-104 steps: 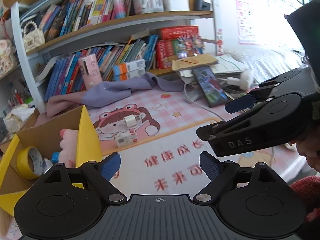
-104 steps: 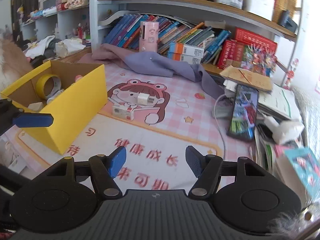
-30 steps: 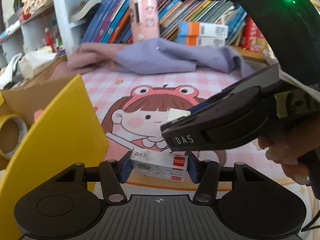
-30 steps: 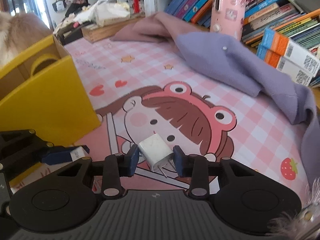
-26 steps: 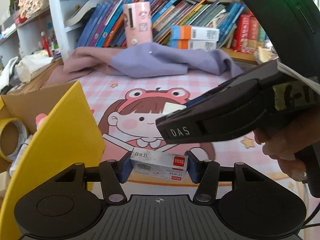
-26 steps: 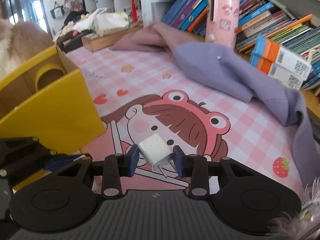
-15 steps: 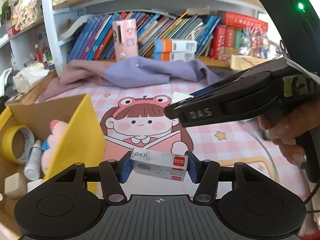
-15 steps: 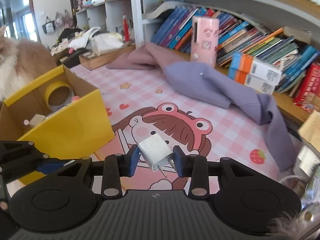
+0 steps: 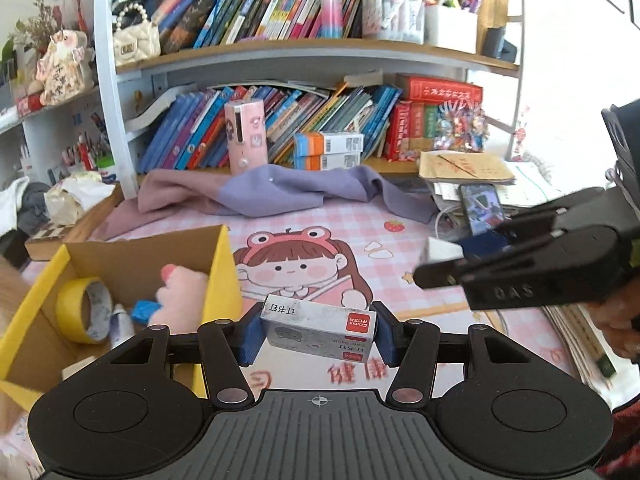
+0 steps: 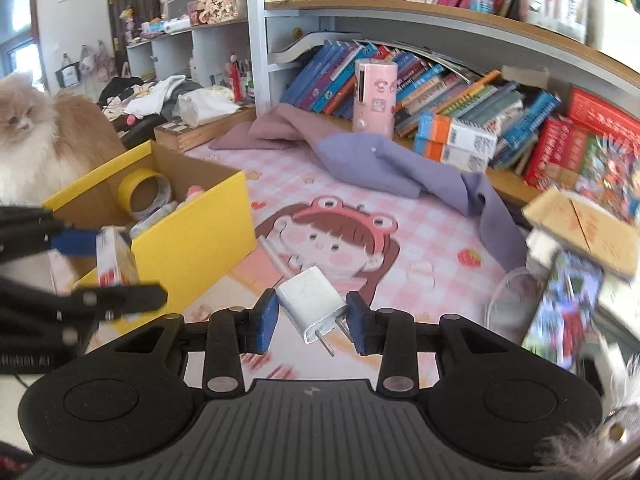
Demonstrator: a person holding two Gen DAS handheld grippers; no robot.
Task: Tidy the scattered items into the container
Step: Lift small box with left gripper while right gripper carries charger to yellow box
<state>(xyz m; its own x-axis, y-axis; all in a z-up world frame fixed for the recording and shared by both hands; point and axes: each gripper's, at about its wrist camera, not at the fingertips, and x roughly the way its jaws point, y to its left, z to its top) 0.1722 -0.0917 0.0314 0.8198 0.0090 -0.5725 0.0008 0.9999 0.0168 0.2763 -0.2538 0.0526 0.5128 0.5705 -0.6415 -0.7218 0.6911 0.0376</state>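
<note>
My left gripper (image 9: 318, 330) is shut on a small grey-and-white staple box (image 9: 316, 326) with a red label, held above the pink desk mat. A white plug adapter (image 10: 314, 304), prongs pointing down and right, sits clamped in my right gripper (image 10: 312, 320). The yellow cardboard box (image 9: 222, 280) stands at the left with a yellow tape roll (image 9: 82, 314), a pink plush and other small items inside. Seen from the right wrist, the yellow box (image 10: 200, 236) lies left of centre and the left gripper (image 10: 108, 268) hovers at its near corner with the staple box (image 10: 116, 264).
A purple cloth (image 9: 280, 192) lies across the back of the mat below shelves of books. A phone (image 9: 480, 206), papers and a cable crowd the right side. A fluffy cat (image 10: 36, 128) sits behind the yellow box at the far left. A pink canister (image 10: 374, 96) stands by the books.
Both grippers have risen and pulled back from the mat with their items still clamped. More of the yellow box's inside now shows, and the right gripper sits further right in the left wrist view.
</note>
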